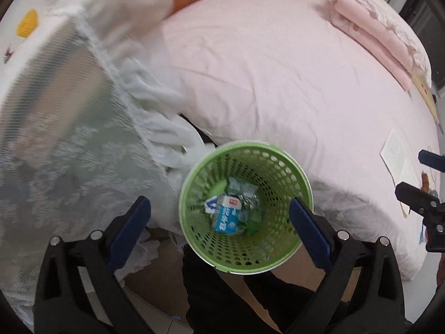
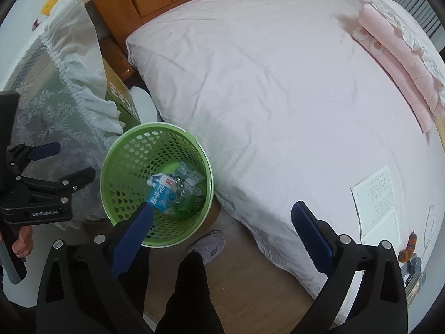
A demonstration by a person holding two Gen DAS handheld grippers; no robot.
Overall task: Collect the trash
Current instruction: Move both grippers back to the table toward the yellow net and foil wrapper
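A green perforated waste basket (image 1: pixel 194 194) stands on the floor beside the bed; it also shows in the right wrist view (image 2: pixel 116 153). Inside lie a blue and white milk carton (image 1: pixel 226 217) (image 2: pixel 160 192), crumpled wrappers (image 1: pixel 240 189) and green scraps. My left gripper (image 1: pixel 219 228) is open and empty, hovering above the basket, its fingers on either side of the rim. My right gripper (image 2: pixel 222 236) is open and empty, above the basket's right edge and the bed's edge. An open paper booklet (image 2: pixel 378 203) lies on the bed at the right.
A pink-sheeted bed (image 2: pixel 278 83) fills the middle and right, with a folded pink blanket (image 2: pixel 397 64) at its far side. A lace-covered stand (image 1: pixel 69 139) is at the left. My legs and a slipper (image 2: pixel 208 246) are on the wooden floor below.
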